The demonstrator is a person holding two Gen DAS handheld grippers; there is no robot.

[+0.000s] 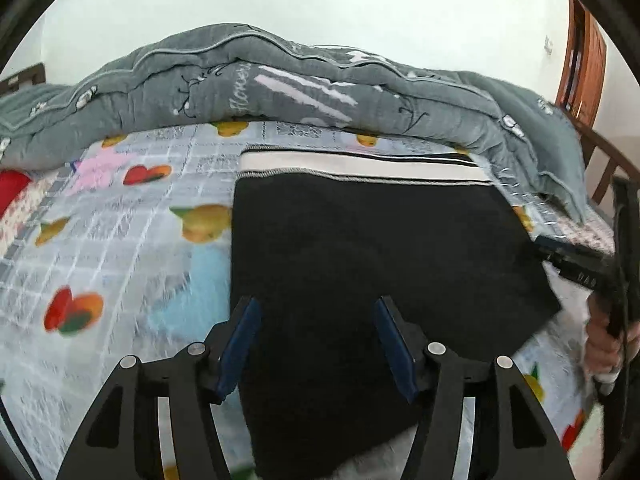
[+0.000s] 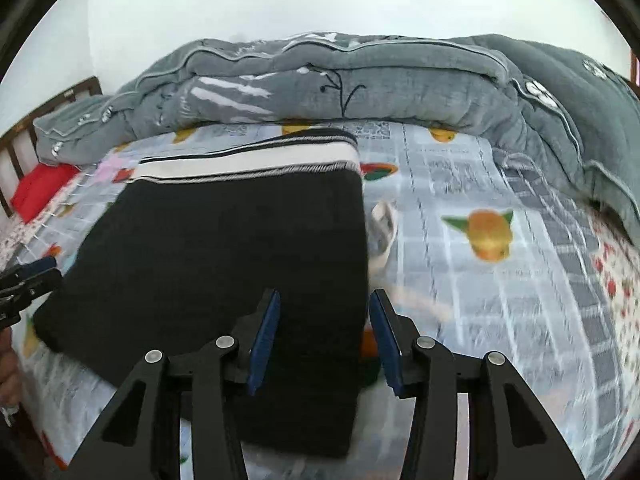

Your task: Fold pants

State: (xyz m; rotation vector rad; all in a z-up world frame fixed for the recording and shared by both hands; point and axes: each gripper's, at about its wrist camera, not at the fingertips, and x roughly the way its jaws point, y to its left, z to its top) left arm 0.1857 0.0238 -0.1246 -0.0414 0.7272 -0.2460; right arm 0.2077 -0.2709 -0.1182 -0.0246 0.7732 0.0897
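The black pants (image 1: 376, 248) lie folded flat on the bed, with a white and black striped band (image 1: 360, 166) along their far edge. My left gripper (image 1: 316, 320) is open and empty, just above the near left part of the pants. In the right wrist view the pants (image 2: 224, 248) fill the middle left, the band (image 2: 248, 162) at the far edge. My right gripper (image 2: 324, 316) is open and empty, straddling the pants' right edge. The right gripper also shows in the left wrist view (image 1: 580, 268), the left gripper in the right wrist view (image 2: 28, 280).
A fruit-patterned grey sheet (image 1: 120, 240) covers the bed. A bunched grey quilt (image 1: 280, 84) lies along the far side and curves round the right (image 2: 580, 132). A red cloth (image 2: 44, 188) lies at the far left. Wooden bed rails (image 1: 612, 168) stand at the sides.
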